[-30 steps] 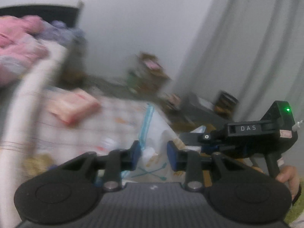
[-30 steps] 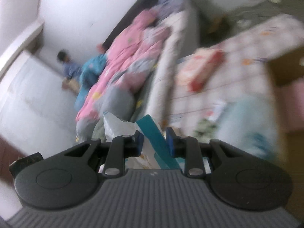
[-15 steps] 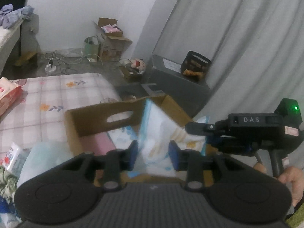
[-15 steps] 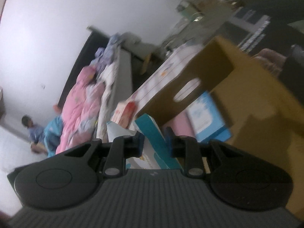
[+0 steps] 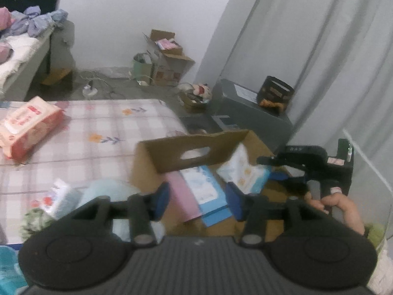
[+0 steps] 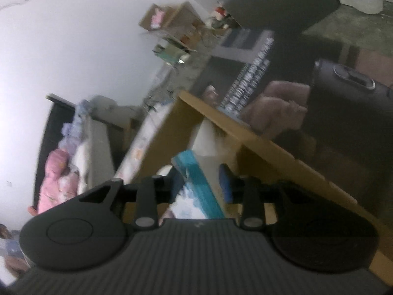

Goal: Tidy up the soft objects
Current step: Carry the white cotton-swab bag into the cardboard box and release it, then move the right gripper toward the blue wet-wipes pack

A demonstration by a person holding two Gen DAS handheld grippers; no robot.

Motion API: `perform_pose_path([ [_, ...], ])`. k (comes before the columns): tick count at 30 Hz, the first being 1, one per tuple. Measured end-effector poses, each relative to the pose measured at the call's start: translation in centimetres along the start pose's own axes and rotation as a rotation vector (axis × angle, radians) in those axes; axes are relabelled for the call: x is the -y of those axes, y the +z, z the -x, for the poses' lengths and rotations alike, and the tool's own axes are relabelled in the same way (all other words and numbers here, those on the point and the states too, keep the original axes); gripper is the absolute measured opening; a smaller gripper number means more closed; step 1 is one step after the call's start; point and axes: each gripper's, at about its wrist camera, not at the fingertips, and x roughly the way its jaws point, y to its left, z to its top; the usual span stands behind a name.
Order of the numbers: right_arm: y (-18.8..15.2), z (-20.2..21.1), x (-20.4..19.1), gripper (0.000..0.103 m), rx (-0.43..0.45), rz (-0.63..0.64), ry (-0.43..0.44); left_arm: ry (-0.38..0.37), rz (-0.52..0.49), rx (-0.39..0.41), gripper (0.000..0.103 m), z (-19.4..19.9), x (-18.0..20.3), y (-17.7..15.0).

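Right wrist view is tilted and smeared: I cannot make out the dark bulk at right, and the far wall clutter is a blur. Left wrist view reads better. I note a checked mattress (image 5: 103,132) beside a bed (image 5: 22,56), grey curtains (image 5: 319,49) and a grey cabinet (image 5: 248,113) behind. An open cardboard box (image 5: 194,147) stands at the mattress edge, holding pink and blue packs plus a white-and-blue soft pack (image 5: 243,172). My left gripper (image 5: 197,200) hangs over the box, jaws opening, nothing between them. My right gripper (image 6: 201,182), jaws opening, has that pack between its pads; contact is unclear. A pink wipes pack (image 5: 27,125) lies on the mattress.
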Motion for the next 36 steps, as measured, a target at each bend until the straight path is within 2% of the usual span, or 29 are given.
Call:
perform_pose_path([
  [2, -0.7, 0.2, -0.5, 0.043, 0.004, 0.034, -0.008, 0.008, -0.009, 0.015, 0.054, 1.2, -0.5, -0.3],
  [6, -1.1, 1.5, -1.1, 0.043, 0.023, 0.106, -0.022, 0.03, -0.028, 0.033, 0.059, 3.7, -1.8, -1.3],
  [10, -2.5, 2.4, -2.3, 0.043, 0.03, 0.207, -0.085, 0.051, -0.031, 0.066, 0.067, 6.5, -3.3, -2.7],
  [15, -2.6, 2.6, -5.3, 0.036, 0.073, 0.393, -0.171, 0.093, -0.017, 0.108, 0.081, 9.8, -5.6, -4.7],
  [17, -2.5, 1.4, -6.2, 0.034, 0.094, 0.471, -0.238, 0.115, 0.003, 0.127, 0.087, 11.0, -6.7, -5.7],
  [19, -2.6, -0.7, -6.5, 0.029, 0.084, 0.512, -0.308, 0.139, 0.029, 0.137, 0.087, 12.1, -7.9, -7.1],
  [20, -2.6, -1.9, -6.4, 0.022, 0.069, 0.529, -0.338, 0.148, 0.043, 0.137, 0.087, 12.5, -8.5, -7.7],
  [24, -3.9, -5.5, -6.2, 0.022, 0.012, 0.568, -0.403, 0.177, 0.119, 0.131, 0.088, 13.9, -10.9, -9.7],
  [30, -3.7, -7.3, -6.4, 0.022, 0.044, 0.561, -0.354, 0.194, 0.189, 0.117, 0.09, 15.2, -13.4, -12.3],
  [34, -3.6, -5.3, -7.2, 0.025, 0.053, 0.548, -0.278, 0.227, 0.202, 0.142, 0.093, 16.1, -14.5, -13.6],
  [36, -3.6, -3.2, -7.8, 0.033, 0.073, 0.538, -0.23, 0.236, 0.198, 0.157, 0.094, 16.6, -14.7, -14.1],
])
